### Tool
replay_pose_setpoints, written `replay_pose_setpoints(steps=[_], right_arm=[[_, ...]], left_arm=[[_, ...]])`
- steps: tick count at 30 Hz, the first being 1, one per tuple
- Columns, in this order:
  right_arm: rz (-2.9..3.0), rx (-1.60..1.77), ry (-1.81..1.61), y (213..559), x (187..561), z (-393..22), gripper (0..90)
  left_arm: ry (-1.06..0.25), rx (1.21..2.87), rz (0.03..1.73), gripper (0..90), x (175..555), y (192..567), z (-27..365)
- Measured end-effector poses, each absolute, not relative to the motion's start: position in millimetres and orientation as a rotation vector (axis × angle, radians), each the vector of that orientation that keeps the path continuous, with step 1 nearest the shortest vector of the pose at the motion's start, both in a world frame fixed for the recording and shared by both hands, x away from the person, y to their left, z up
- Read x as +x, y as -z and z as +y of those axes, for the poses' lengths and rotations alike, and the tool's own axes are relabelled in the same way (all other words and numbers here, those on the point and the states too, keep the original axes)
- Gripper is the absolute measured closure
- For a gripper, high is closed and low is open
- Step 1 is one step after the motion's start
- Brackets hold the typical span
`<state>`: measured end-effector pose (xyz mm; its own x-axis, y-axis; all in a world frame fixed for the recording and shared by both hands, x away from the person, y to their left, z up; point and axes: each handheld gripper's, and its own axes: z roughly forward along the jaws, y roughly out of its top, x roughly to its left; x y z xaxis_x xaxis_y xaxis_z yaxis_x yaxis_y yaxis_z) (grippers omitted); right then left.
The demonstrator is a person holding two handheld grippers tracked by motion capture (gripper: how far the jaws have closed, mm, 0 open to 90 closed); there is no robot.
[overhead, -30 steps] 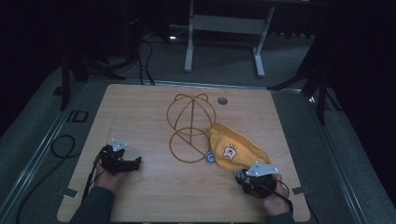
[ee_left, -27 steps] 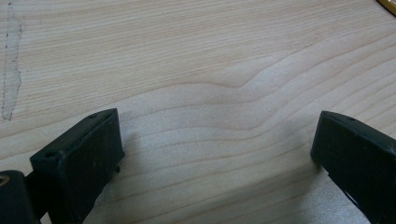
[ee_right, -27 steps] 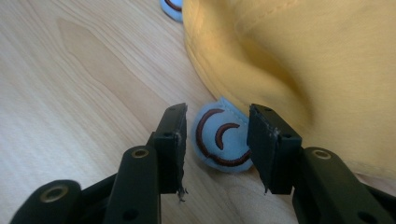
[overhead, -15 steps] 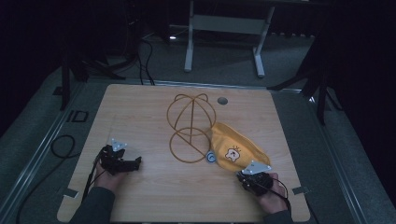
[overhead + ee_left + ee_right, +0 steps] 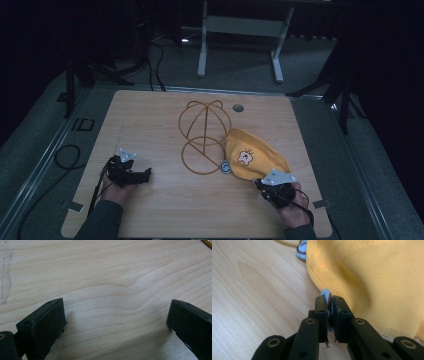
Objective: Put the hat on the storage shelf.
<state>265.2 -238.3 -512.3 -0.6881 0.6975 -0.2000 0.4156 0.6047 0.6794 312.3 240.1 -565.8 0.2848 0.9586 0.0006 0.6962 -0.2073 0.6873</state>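
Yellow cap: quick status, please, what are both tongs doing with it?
Right tongs shut on yellow cap's blue edge tab. Left tongs open, over bare table. Wire stand beside the cap, untouched.

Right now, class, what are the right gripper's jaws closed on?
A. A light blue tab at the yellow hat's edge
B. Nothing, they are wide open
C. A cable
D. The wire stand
A: in the right gripper view the right gripper has its jaws pressed together on a light blue tab at the edge of the yellow hat.
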Motion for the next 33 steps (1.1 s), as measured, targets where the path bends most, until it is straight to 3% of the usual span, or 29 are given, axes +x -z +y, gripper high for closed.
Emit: replay_pose_setpoints(steps=[26, 33], right_arm=[[2.17, 0.882, -0.986, 426.6, 275.1, -259.2, 83.7], [2.151, 0.926, -0.916, 422.9, 283.0, -271.0, 83.1]], left_arm=[[-0.59, 1.981, 1.476, 2.2, 312.3, 565.8, 240.2], [-0.59, 1.983, 1.476, 2.2, 312.2, 565.8, 240.3]])
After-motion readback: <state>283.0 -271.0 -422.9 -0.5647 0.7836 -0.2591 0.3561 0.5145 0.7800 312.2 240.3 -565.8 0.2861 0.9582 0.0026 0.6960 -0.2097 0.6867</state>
